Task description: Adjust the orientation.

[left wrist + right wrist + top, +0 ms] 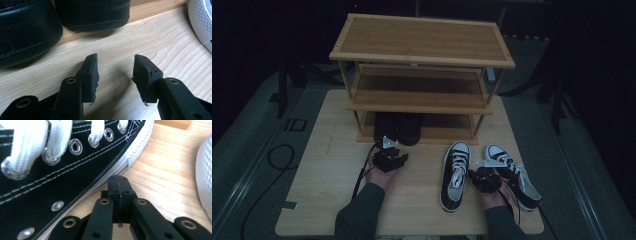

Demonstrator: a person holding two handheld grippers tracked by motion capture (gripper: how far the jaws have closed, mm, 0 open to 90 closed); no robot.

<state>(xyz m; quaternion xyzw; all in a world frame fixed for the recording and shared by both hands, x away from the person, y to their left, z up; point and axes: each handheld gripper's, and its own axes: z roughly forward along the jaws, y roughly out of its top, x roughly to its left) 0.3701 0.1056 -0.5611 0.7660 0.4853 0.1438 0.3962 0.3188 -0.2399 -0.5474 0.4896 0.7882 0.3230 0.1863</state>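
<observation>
- Black canvas with white laces and metal eyelets, the side of a sneaker (62, 170), lay just left of the right gripper (119, 181), whose fingers were pressed together with nothing between them; the sneaker's heel and toe were cut off by the frame there.
- From above, that gripper (486, 179) sat between the two sneakers, the left sneaker (454, 175) just beside it and the right sneaker (513, 175) partly covered by the hand and cable.
- White rubber of the second sneaker (206, 177) showed only as a curved edge right of the shut fingers.
- Left gripper (115, 72) stood with its fingers apart and empty above bare wooden surface (162, 42).
- Ahead of those fingers, two dark leather shoes (92, 15) sat at the bottom shelf of the bamboo rack (422, 40); only their heels showed, and from above they were lost in shadow.
- Dim light in the high view made the left gripper (389, 159) hard to read.
</observation>
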